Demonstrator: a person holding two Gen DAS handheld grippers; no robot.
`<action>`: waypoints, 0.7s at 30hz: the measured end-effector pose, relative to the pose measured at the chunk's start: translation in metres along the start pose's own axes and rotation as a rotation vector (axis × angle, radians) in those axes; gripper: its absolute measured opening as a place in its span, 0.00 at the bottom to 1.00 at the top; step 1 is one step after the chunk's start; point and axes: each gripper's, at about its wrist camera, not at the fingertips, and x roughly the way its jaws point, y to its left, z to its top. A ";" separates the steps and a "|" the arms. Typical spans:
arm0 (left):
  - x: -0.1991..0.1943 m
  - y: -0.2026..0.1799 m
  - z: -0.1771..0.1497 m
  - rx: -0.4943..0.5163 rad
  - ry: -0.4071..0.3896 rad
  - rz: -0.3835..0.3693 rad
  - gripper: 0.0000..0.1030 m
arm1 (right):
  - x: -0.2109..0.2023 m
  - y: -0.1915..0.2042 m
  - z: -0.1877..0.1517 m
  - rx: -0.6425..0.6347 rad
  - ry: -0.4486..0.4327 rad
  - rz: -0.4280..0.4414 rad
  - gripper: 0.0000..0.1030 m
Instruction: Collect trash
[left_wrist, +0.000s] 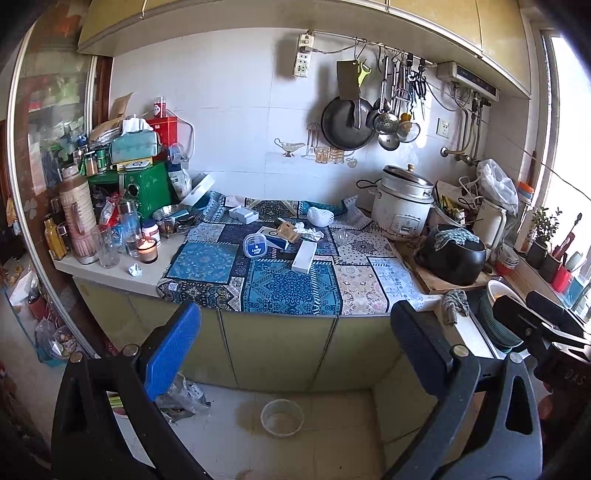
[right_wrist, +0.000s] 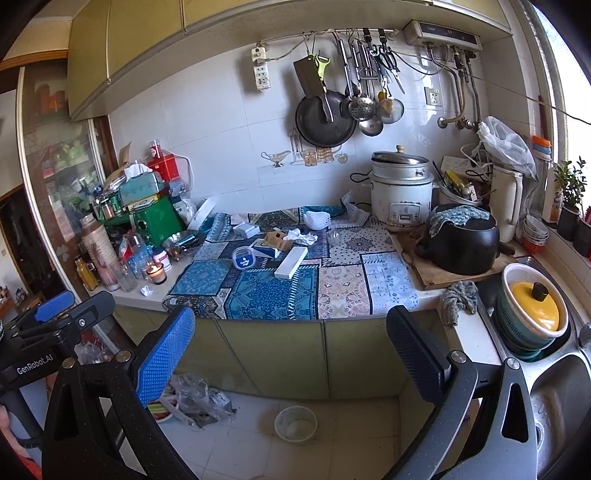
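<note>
Trash lies on the patterned cloth (left_wrist: 288, 288) on the counter: a clear Lucky Cup lid (left_wrist: 255, 245), a long white box (left_wrist: 304, 256), a crumpled tissue (left_wrist: 308, 232), a torn brown carton (left_wrist: 287, 230), a white box (left_wrist: 243, 214) and white foam netting (left_wrist: 322, 216). A paper ball (left_wrist: 135, 270) sits on the bare counter at left. A round white bin (left_wrist: 281, 417) stands on the floor below. My left gripper (left_wrist: 295, 350) is open and empty, back from the counter. My right gripper (right_wrist: 291, 354) is open and empty too. The same lid (right_wrist: 243, 257), long box (right_wrist: 291, 262) and bin (right_wrist: 295, 423) show in the right wrist view.
Bottles, jars and a lit candle (left_wrist: 147, 250) crowd the counter's left end. A rice cooker (left_wrist: 402, 203) and a black pot (left_wrist: 454, 256) stand at right. A sink with a yellow-lidded pot (right_wrist: 535, 306) lies far right. Plastic bags (right_wrist: 195, 398) lie on the floor.
</note>
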 end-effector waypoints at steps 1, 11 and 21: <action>0.012 0.004 0.004 -0.003 0.004 0.002 1.00 | 0.009 -0.001 0.001 0.003 0.005 -0.005 1.00; 0.152 0.056 0.064 -0.007 0.078 0.000 1.00 | 0.131 0.005 0.038 0.069 0.080 -0.108 1.00; 0.315 0.103 0.099 -0.036 0.212 0.059 1.00 | 0.278 0.005 0.068 0.079 0.227 -0.088 1.00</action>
